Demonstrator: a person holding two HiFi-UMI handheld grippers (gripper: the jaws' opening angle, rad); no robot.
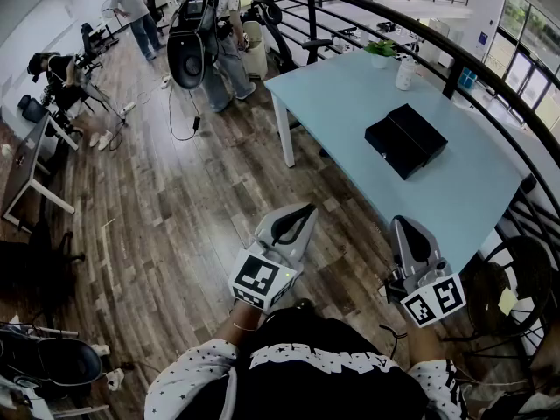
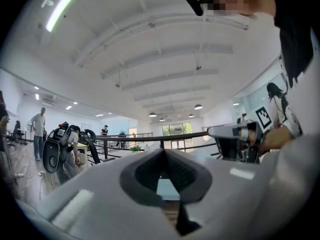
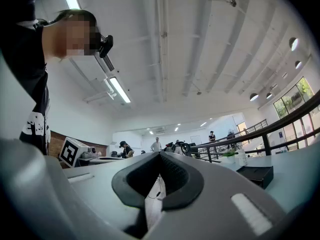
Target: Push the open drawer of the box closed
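Black rectangular box [image 1: 405, 140] to be reached — all jaws pressed together, empty.
Its open drawer [image 1: 386, 148] is best pushed squarely at mid-front by the right gripper [image 1: 400, 223].

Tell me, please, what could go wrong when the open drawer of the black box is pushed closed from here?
1. The black box seems to lie loose on the smooth table; a push may slide the whole box instead of closing its drawer.
2. The right gripper and left gripper, both shut, are short of the table; a low approach might strike the table's edge.
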